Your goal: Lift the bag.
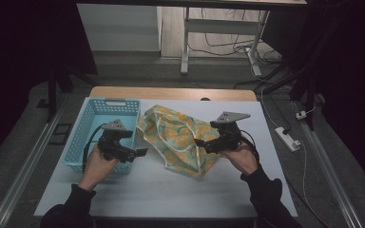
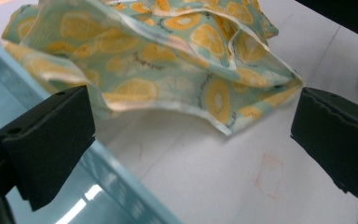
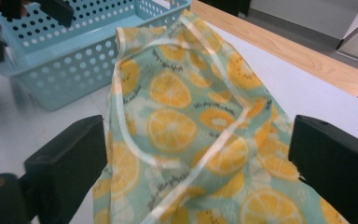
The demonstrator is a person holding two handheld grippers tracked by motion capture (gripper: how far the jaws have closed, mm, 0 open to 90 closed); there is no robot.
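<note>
A crumpled green cloth with an orange-slice print (image 1: 178, 138) (image 2: 168, 60) (image 3: 191, 126) lies on the white table, just right of a light blue perforated basket (image 1: 91, 124) (image 3: 65, 51). My left gripper (image 1: 140, 153) (image 2: 191, 140) hovers over the basket's right rim, open, its jaws aimed at the cloth's near edge with a gap of bare table between. My right gripper (image 1: 198, 142) (image 3: 198, 172) is open at the cloth's right side, jaws standing wide on either side of the fabric without pinching it.
The basket's rim (image 2: 121, 186) runs under my left jaw. The white table top (image 1: 171, 190) has bare room in front of the cloth. A wooden strip (image 1: 171, 93) edges the far side. A power strip (image 1: 287, 137) lies on the floor at right.
</note>
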